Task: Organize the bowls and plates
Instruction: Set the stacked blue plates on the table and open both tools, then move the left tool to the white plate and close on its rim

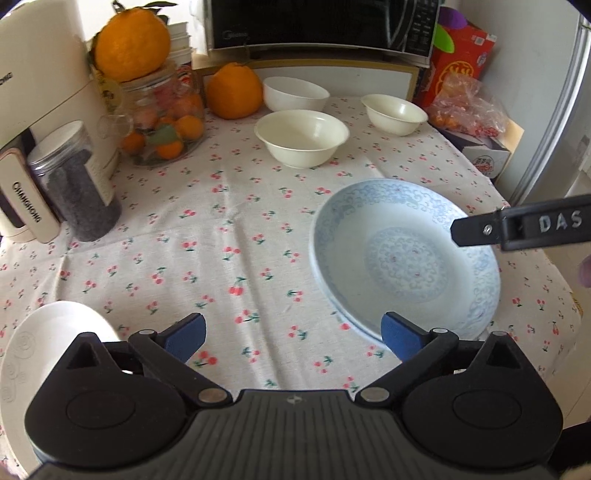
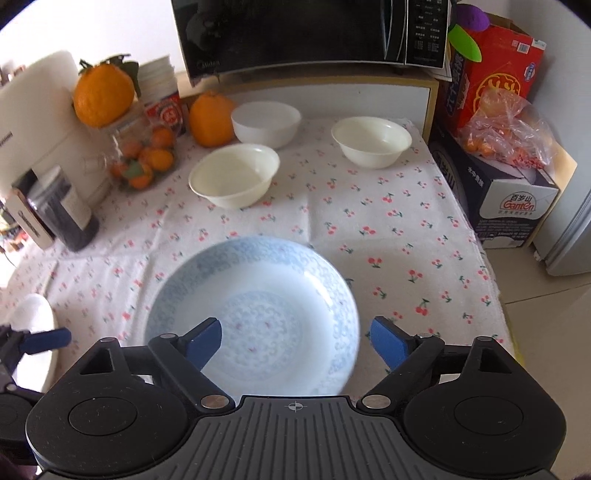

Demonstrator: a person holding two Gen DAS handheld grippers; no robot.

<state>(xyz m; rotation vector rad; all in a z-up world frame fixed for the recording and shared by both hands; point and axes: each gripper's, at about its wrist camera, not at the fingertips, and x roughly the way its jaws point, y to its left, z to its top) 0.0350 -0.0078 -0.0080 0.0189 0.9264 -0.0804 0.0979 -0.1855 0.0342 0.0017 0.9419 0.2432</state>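
- A wide, shallow porcelain plate with pale blue scrollwork (image 2: 255, 314) lies flat on the near middle of the table, on a white cloth printed with small red cherries (image 2: 388, 229).
- The right gripper (image 2: 295, 341) hangs over the plate's near edge with its blue-padded jaws spread wide, one pad above the plate's well and the other past its rim; nothing is gripped.
- The left gripper (image 1: 293, 338) is likewise released, jaws apart over bare cloth just left of the plate, empty.
- A plain white plate with embossed swirls (image 1: 55, 339) sits at the near left corner, partly hidden by the left gripper's body.
- Farther back stand three smooth, round bowls: a cream bowl (image 2: 234, 175) in the middle, a whiter bowl (image 2: 266, 123) behind it, and a second cream bowl (image 2: 371, 142) to the right, all apart from one another.
- A large knobbly orange (image 2: 210, 120) sits just beside the whiter bowl.
- At the left edge are a clear glass jar of small oranges (image 1: 166, 122) and a clear jar of dark grains (image 1: 79, 184).
- A black microwave (image 2: 310, 33) stands behind the table.
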